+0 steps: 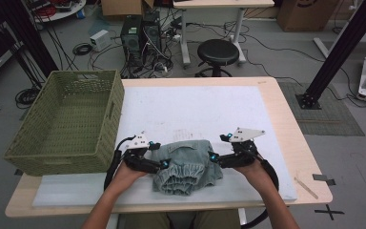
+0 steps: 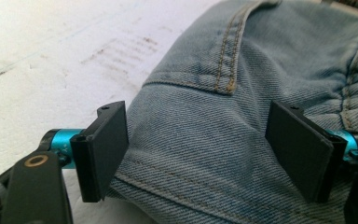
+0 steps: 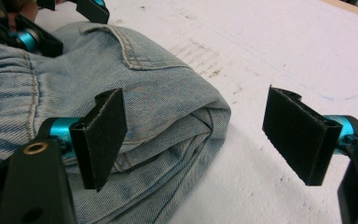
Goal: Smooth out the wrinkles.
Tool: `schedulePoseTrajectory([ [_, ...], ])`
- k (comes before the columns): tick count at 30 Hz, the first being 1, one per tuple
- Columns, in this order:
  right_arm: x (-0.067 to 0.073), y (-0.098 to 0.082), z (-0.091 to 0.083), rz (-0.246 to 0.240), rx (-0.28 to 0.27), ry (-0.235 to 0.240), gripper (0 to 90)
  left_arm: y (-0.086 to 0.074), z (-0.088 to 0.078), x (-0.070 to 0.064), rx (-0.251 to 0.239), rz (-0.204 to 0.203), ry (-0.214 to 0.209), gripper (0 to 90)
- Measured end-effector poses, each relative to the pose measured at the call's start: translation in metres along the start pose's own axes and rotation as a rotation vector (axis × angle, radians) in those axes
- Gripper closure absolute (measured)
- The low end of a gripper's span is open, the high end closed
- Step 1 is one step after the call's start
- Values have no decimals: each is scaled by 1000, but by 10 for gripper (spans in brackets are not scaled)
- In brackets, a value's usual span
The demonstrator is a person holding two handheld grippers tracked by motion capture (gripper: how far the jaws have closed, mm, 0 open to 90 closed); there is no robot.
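Both grippers (image 1: 163, 164) (image 1: 213, 158) spread wide flank folded jeans (image 1: 187, 167); green basket (image 1: 66, 119) holds nothing.

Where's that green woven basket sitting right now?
In the high view the green basket sits at the table's left edge, just left of the left gripper and folded jeans.

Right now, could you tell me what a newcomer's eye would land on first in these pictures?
Probably the folded pale blue denim garment at the near edge of the white foam mat, flanked by the left gripper and the right gripper, both with jaws open. Next comes the empty olive-green woven basket at the table's left edge.
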State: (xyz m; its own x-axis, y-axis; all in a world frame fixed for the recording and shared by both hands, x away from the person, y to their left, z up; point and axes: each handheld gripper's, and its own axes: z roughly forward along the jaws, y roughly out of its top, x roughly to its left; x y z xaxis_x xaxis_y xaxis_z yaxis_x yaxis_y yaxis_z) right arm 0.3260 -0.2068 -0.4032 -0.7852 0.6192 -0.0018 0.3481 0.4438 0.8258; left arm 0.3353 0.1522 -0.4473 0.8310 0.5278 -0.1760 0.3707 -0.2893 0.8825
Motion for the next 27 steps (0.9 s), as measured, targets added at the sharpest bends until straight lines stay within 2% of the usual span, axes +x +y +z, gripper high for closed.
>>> schedulePoseTrajectory([
  [4, 1, 2, 0, 11, -9, 14, 223, 1, -9, 5, -107, -55, -12, 215],
  [7, 7, 7, 5, 6, -20, 43, 223, 5, -15, 7, -160, -60, -1, 215],
  [10, 12, 9, 11, -12, -5, 60, 223, 7, -17, 7, -171, -65, 0, 215],
  [13, 13, 10, 13, -11, -8, 61, 223, 10, -20, 8, -210, -73, -3, 215],
  [17, 6, 9, 9, 9, -22, 40, 223, 15, -24, 7, -255, -64, 13, 215],
  [19, 0, 9, 5, 12, -19, 14, 222, 19, -25, 7, -257, -56, 40, 215],
  [22, -5, 7, 2, 8, -3, -20, 222, 22, -25, 5, -260, -52, 41, 215],
  [27, -11, 5, -5, 31, -2, -39, 222, 28, -28, 4, -272, -38, 55, 215],
])
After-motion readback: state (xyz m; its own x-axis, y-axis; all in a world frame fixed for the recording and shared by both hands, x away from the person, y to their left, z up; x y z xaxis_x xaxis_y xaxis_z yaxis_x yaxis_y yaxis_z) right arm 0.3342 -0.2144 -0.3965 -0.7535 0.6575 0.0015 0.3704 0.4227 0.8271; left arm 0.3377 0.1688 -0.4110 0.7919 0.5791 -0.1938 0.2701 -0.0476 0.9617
